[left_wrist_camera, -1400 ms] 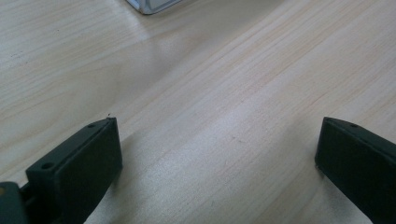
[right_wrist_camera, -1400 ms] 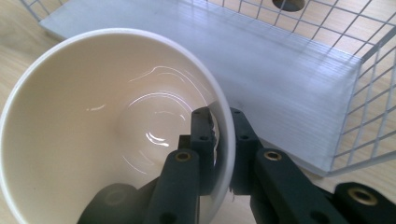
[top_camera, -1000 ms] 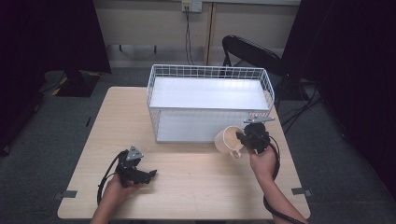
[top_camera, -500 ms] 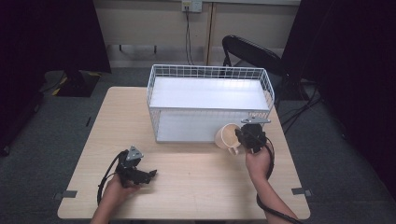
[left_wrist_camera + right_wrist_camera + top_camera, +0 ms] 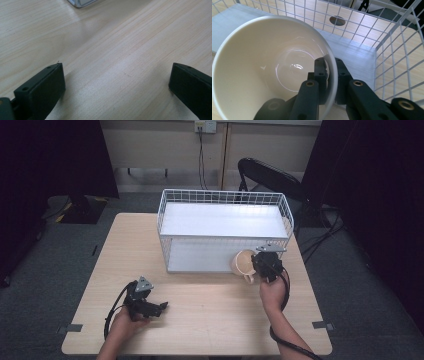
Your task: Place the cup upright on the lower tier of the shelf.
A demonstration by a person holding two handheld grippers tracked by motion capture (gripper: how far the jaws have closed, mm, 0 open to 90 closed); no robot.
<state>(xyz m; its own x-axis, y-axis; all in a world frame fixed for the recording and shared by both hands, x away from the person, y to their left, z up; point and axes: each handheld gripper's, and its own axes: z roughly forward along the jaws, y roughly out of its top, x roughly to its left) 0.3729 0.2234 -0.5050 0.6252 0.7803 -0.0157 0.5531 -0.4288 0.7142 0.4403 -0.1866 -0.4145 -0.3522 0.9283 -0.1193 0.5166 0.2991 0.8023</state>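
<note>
Right gripper (image 5: 329, 75): jaws clamped on the rim of the cream cup (image 5: 269, 67), 1 jaw inside the wall, 1 outside, near-touching through the thin rim. Cup tilted on its side, mouth facing the gripper's camera, glossy inside bare. From the high view, same gripper (image 5: 260, 265) held in the right hand (image 5: 272, 292) at the front right corner of the white wire rack (image 5: 225, 227), cup (image 5: 242, 262) at the opening of the rack's lower level, handle pointing down toward the table (image 5: 210, 320). Whether cup touches the lower shelf: cannot tell. Behind the cup in the right gripper view, white shelf panel and wire mesh side wall (image 5: 397, 55) of the rack, wood tabletop visible through the mesh.

Left gripper (image 5: 116, 80): jaws spread wide, gripping nothing, bare light wood grain between them. In the high view, left gripper (image 5: 159, 307) low over the table's front left part, held in the left hand (image 5: 127, 320), well apart from rack and cup, jaws pointing right.

Beyond the table: grey carpet, black chair (image 5: 270, 175) behind the rack.
</note>
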